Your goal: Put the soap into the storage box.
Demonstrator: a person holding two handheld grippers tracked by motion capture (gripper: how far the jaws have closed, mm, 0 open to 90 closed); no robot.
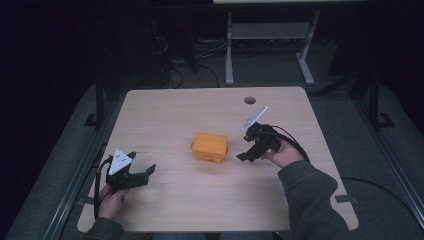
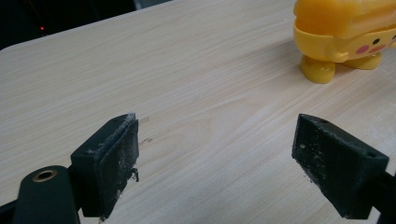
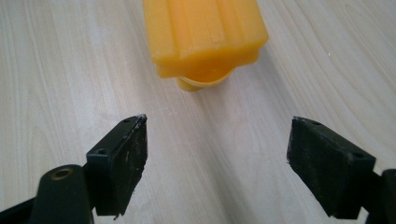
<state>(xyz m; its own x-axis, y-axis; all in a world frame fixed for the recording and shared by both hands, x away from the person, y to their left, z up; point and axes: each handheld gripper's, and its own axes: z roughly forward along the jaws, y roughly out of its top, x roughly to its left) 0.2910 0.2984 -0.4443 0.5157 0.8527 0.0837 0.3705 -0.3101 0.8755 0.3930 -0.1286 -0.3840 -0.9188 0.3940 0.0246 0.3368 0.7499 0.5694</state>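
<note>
A yellow-orange plastic toy box (image 1: 210, 146) with small feet stands in the middle of the light wooden table (image 1: 165, 110). My right gripper (image 1: 243, 151) hovers just to its right, open, jaws pointing at it; the box (image 3: 203, 37) sits a short way beyond the empty gap (image 3: 217, 161). My left gripper (image 1: 143, 162) is low near the table's front left, open and holding nothing (image 2: 215, 161). From there the box (image 2: 345, 35) appears at the upper right, with a pink spot on its side.
A round cable hole (image 1: 250, 100) lies near the table's far edge. Beyond the table stand a white desk frame (image 1: 270, 45) and loose cables on a dark floor. Bare tabletop surrounds the box.
</note>
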